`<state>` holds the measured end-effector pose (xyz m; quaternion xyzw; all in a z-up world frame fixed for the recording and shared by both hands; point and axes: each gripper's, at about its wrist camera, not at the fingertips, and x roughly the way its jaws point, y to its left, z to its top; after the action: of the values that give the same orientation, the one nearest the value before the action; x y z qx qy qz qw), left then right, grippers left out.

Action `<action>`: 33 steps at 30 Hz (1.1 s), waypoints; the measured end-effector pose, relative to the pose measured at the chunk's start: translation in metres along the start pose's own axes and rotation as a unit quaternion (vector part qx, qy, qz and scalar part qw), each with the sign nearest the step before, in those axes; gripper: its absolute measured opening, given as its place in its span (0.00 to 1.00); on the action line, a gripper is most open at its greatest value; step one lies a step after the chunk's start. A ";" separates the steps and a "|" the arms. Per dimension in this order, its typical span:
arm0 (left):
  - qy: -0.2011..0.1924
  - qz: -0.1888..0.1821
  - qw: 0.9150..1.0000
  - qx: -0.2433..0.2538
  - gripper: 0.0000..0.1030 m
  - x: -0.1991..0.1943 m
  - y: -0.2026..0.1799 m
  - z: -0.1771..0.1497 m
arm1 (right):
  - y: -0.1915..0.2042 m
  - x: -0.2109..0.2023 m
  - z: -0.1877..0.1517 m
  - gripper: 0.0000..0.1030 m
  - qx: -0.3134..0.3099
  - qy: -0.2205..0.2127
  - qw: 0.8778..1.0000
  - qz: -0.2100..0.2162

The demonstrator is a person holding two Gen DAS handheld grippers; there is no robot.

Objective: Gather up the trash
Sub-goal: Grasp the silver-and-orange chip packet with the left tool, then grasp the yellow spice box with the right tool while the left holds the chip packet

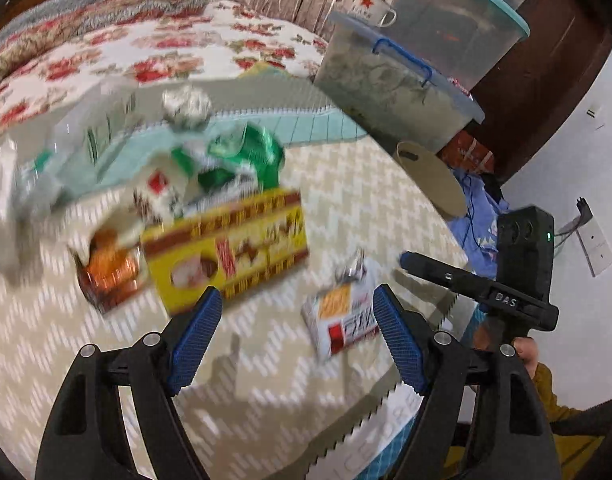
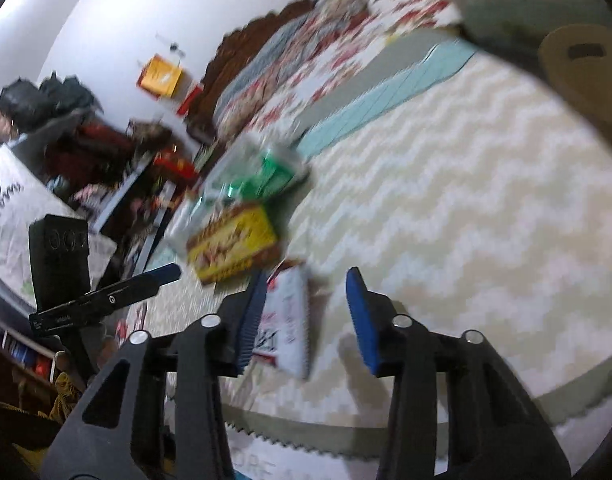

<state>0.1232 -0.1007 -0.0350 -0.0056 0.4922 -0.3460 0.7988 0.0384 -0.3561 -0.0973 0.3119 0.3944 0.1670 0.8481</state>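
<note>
Trash lies on a chevron-patterned mat (image 1: 346, 200). A yellow box (image 1: 225, 248) sits in the middle, an orange wrapper (image 1: 109, 272) to its left, green and white wrappers (image 1: 233, 160) and a foil ball (image 1: 185, 108) behind it. A white snack packet (image 1: 342, 320) lies by my left gripper's right finger. My left gripper (image 1: 295, 336) is open and empty above the mat. My right gripper (image 2: 306, 316) is open, its jaws on either side of the white packet (image 2: 289, 320), apart from it. The yellow box (image 2: 233, 244) and green wrappers (image 2: 261, 180) lie beyond. Both views are blurred.
Clear plastic storage bins (image 1: 418, 68) stand at the mat's far right, with a tan round lid (image 1: 430, 176) beside them. A floral bedspread (image 1: 145, 52) lies behind. The right gripper's body (image 1: 518, 272) shows in the left view. Clutter (image 2: 85, 140) sits at left in the right view.
</note>
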 end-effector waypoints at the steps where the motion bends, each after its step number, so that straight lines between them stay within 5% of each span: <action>1: 0.004 -0.006 1.000 0.000 0.71 0.003 0.000 -0.003 | 0.004 0.007 -0.004 0.38 -0.002 0.009 1.000 -0.003; 7: 0.037 -0.036 0.999 0.006 0.71 0.045 -0.002 -0.018 | 0.011 0.033 -0.026 0.27 0.011 0.047 0.999 0.004; 8: 0.036 -0.043 0.998 0.014 0.57 0.046 -0.004 -0.017 | 0.013 0.035 -0.029 0.26 0.015 0.048 0.999 0.009; 9: 0.051 -0.061 0.997 0.017 0.31 0.050 -0.006 -0.018 | 0.015 0.037 -0.030 0.26 0.019 0.050 0.998 0.013; 14: 0.034 -0.074 0.997 0.010 0.18 0.030 0.008 -0.029 | 0.032 0.055 -0.034 0.29 0.017 0.066 0.997 0.032; 19: -0.015 -0.049 0.998 -0.035 0.18 -0.023 0.053 -0.048 | 0.067 0.068 -0.023 0.37 -0.028 0.065 0.997 0.042; 21: -0.031 -0.042 0.997 -0.059 0.18 -0.043 0.075 -0.061 | 0.079 0.069 -0.015 0.67 -0.046 0.048 0.997 0.029; 22: -0.039 -0.034 0.996 -0.073 0.18 -0.054 0.086 -0.069 | 0.084 0.069 -0.008 0.70 -0.057 0.033 0.998 0.021; 29: -0.060 -0.011 0.986 -0.156 0.18 -0.077 0.141 -0.100 | 0.079 0.100 0.044 0.70 -0.047 0.012 0.999 -0.008; 33: -0.074 0.005 0.985 -0.158 0.18 -0.083 0.148 -0.096 | 0.075 0.113 0.031 0.52 -0.001 0.067 0.997 0.047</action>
<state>0.1055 0.0899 -0.0707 -0.1552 0.4807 -0.2585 0.8234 0.1311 -0.2518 -0.0962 0.3168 0.4354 0.2276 0.8113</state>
